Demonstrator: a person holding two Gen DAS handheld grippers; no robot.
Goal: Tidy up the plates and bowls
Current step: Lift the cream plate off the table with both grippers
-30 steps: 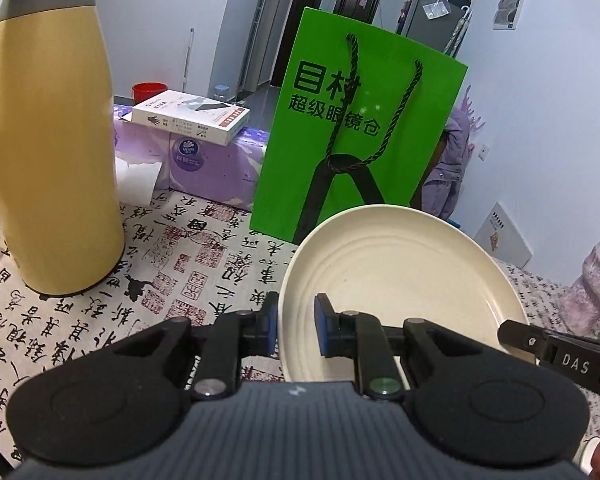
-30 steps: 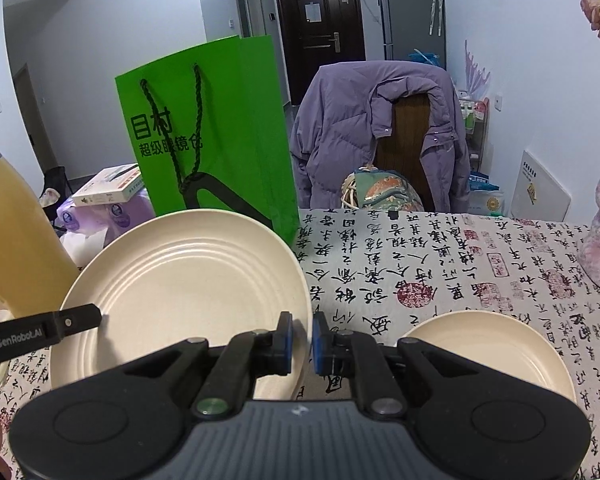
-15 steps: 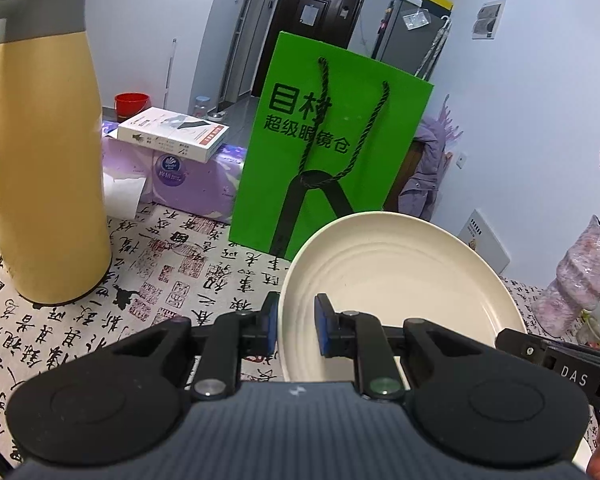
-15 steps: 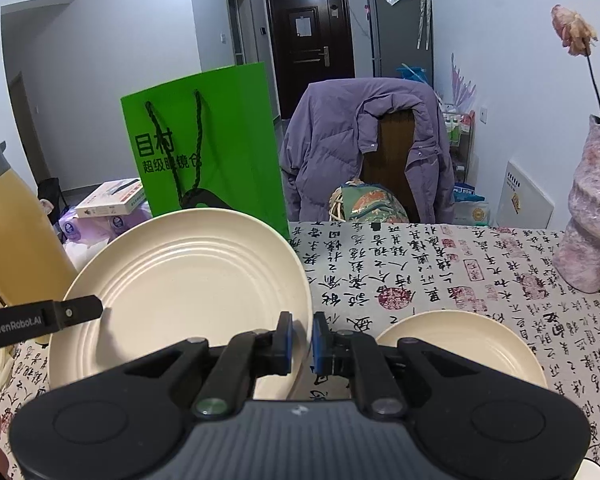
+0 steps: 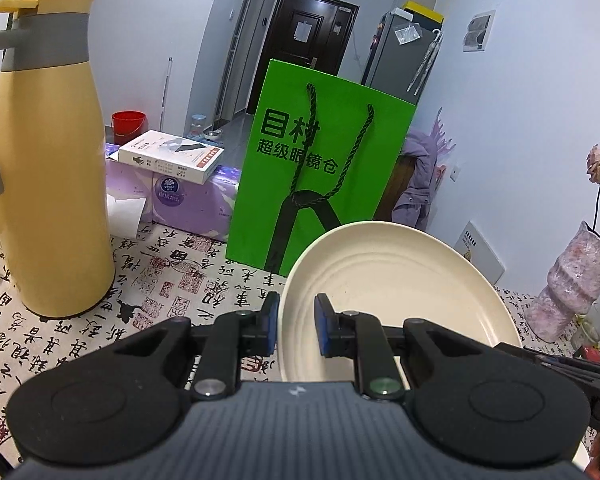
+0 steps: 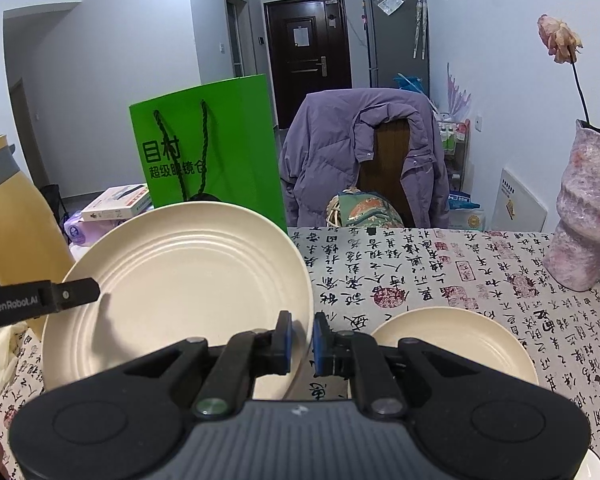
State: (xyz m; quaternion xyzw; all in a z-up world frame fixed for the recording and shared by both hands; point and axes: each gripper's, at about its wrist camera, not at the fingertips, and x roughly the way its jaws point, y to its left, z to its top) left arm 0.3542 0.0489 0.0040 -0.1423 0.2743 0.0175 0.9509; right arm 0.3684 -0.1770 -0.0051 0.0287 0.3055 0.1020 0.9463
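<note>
Round ridged cream plate (image 5: pixel 400 280)

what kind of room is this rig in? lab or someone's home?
Looks like a home, probably an apartment dining area: a table under a calligraphy-print cloth, a chair draped with a purple jacket, a fridge by the dark entry door. No lab gear in view.
</note>
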